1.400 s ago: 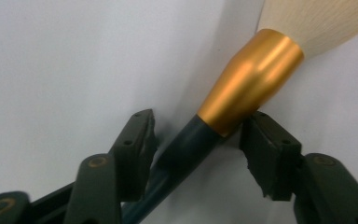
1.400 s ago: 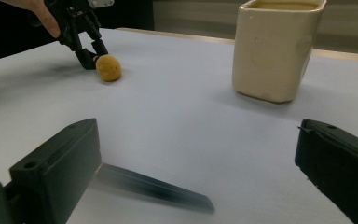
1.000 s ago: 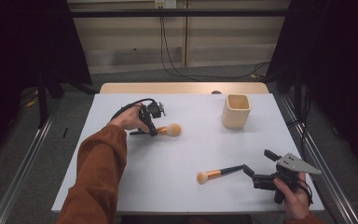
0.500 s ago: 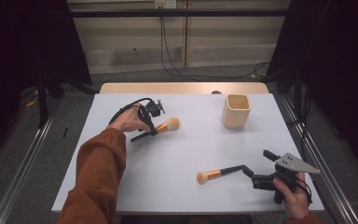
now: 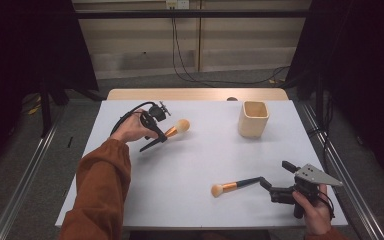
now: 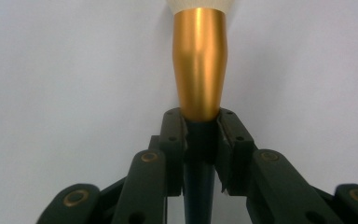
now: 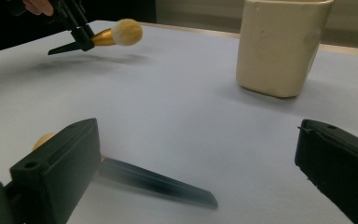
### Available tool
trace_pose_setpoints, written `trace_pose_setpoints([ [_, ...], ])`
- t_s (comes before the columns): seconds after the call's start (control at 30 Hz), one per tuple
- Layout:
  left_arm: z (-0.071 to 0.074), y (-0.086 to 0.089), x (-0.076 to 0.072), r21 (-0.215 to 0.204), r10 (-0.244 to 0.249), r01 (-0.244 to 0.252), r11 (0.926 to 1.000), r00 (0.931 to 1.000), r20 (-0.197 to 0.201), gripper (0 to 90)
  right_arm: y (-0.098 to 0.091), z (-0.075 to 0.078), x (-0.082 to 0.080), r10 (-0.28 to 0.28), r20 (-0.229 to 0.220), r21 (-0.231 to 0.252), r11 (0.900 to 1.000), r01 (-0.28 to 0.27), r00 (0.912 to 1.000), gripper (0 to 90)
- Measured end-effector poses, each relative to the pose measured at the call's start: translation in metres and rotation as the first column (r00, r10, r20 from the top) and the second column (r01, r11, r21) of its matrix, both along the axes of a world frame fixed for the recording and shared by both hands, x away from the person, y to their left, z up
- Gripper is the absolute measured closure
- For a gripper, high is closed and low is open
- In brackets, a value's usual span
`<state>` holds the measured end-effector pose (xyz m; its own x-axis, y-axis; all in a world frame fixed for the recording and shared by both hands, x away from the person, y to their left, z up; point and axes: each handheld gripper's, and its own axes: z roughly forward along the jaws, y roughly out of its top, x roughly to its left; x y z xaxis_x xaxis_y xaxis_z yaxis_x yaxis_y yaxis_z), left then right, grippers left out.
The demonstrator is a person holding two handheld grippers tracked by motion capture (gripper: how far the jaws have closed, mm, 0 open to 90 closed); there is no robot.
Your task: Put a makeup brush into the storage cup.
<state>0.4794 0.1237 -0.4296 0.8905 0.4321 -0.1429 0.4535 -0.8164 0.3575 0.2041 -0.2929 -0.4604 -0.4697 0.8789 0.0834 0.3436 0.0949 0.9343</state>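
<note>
Lifted since the earlier frames: left brush [image 5: 174, 130] now off the table [image 5: 200, 170], tilted head-up, drawn a little toward the cup [image 5: 253, 119].

Left gripper [image 5: 155, 131] jaws just finished closing; now pinching the dark handle just below the gold ferrule [image 6: 199, 70], probably to keep the bristle head free and leading for a drop into the cup. Left forearm reaching in from bottom left, hand wrapped over the gripper, well apart from the cup. Right gripper [image 5: 275, 187] held low at near right edge, jaws spread, nothing between them; second brush [image 5: 236, 186] flat on table, handle tip just ahead of the jaws, likely staged for the next pick.
</note>
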Motion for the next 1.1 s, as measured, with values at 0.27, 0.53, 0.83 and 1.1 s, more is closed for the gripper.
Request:
trace_pose_setpoints([
  [0.27,0.011,0.018,-0.007,-0.125,0.048,-0.041,0.9913,0.9970,0.060,74.5,0.001,0.000,0.000,-0.003,0.003,0.001,1.0000,0.003,1.0000,0.0],
  [0.53,0.019,0.028,-0.019,-0.201,0.056,-0.035,0.9789,0.9933,0.101,74.5,0.001,0.000,0.000,-0.003,0.004,0.000,1.0000,0.003,1.0000,0.0],
  [0.83,0.016,0.046,-0.026,-0.354,0.152,-0.096,0.9302,0.9796,0.132,74.5,0.002,0.001,0.000,0.001,0.007,-0.001,1.0000,-0.001,1.0000,0.0],
  [1.1,0.012,0.063,-0.033,-0.434,0.251,-0.164,0.8858,0.9564,0.150,74.5,0.004,0.001,0.000,0.005,0.011,-0.002,1.0000,-0.005,0.9999,0.0],
])
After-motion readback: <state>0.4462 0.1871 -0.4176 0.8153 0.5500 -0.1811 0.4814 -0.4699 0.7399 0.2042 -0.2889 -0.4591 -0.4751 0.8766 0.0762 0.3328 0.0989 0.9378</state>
